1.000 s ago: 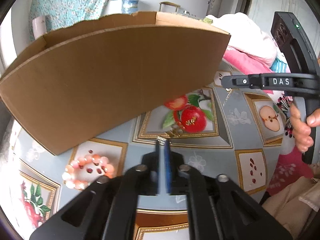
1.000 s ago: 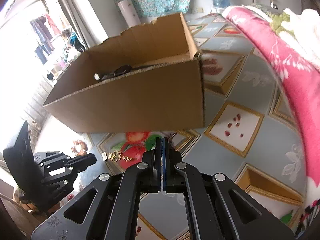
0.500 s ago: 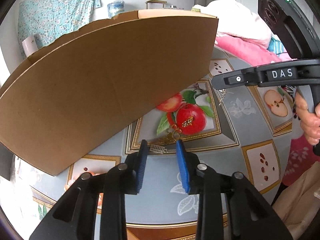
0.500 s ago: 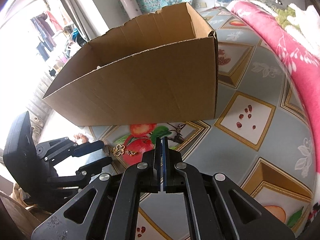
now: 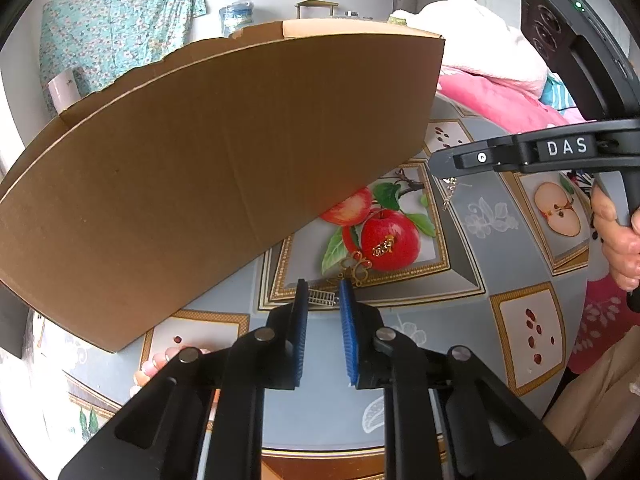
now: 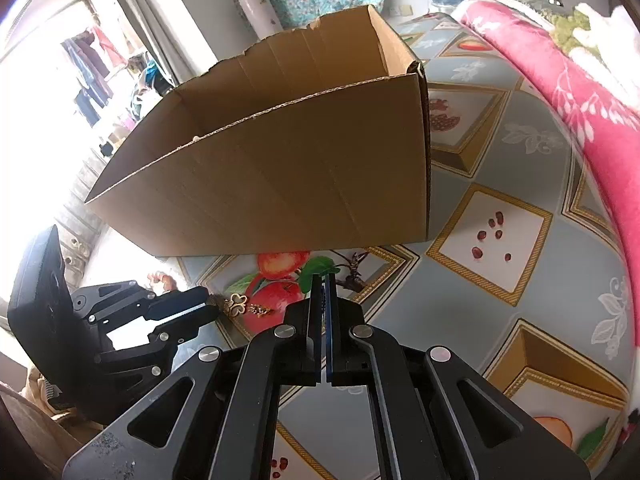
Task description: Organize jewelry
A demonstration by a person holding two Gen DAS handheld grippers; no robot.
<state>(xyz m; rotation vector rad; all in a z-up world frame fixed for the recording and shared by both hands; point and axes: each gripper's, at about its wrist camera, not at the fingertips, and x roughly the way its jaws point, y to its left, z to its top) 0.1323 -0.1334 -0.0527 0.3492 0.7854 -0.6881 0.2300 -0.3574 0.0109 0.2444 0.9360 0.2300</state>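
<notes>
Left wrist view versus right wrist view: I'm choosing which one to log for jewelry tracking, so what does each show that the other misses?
Only the left wrist view shows the small silver ladder-like piece lying between the open left gripper's blue pads, a thin chain hanging from the shut right gripper, and pink beads by the box corner. Only the right wrist view shows the inside of the cardboard box. Both show the box, the fruit-print tablecloth and the gold clover-shaped piece on the apple print.

Beyond my gripper I see a table [image 6: 532, 280] under a fruit-patterned cloth, pink bedding [image 6: 580, 92] heaped right, and teal floral fabric [image 5: 116, 28] hanging far ahead.
</notes>
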